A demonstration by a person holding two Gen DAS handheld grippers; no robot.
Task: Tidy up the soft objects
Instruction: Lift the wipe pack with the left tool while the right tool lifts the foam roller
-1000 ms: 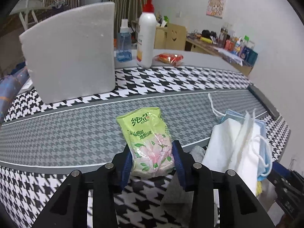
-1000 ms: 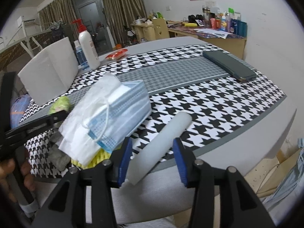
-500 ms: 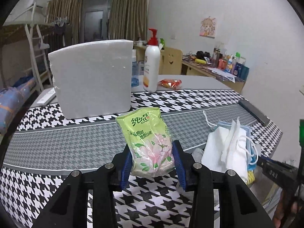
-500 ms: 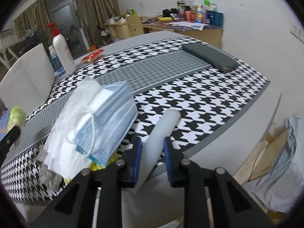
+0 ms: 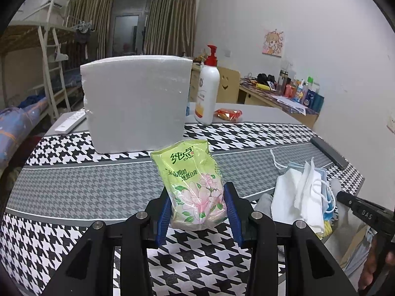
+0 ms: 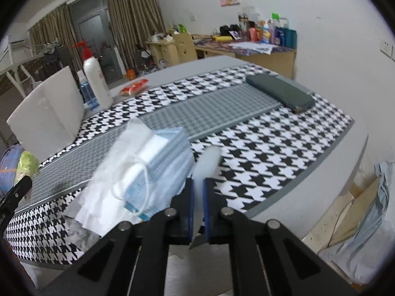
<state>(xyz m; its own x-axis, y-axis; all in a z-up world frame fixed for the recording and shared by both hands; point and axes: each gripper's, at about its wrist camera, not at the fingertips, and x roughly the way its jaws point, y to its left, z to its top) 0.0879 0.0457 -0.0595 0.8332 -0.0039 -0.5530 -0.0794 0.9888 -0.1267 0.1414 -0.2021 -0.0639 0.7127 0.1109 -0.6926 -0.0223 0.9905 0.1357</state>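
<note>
Tissue pack point(image 5: 195, 185) upright in clamped left tool point(image 5: 197, 212); right tool point(image 6: 197, 204) squeezing foam roll point(image 6: 206, 165), pointing forward.

1. The left gripper point(image 5: 197, 212) is showing matte black angular arms, each carrying round silver screws.
2. Its fingers point(image 5: 231, 212) are wearing blue pads.
3. The right gripper point(image 6: 197, 204) is showing the same black frame, silver screws and blue-lined fingers point(image 6: 207, 204).

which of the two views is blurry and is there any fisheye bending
Right wrist view: motion-blurred, the mask pile and the white foam tube in the right gripper smeared. Left wrist view: sharp, print on the green packet legible. Both: dark corners, table edges bowed.
</note>
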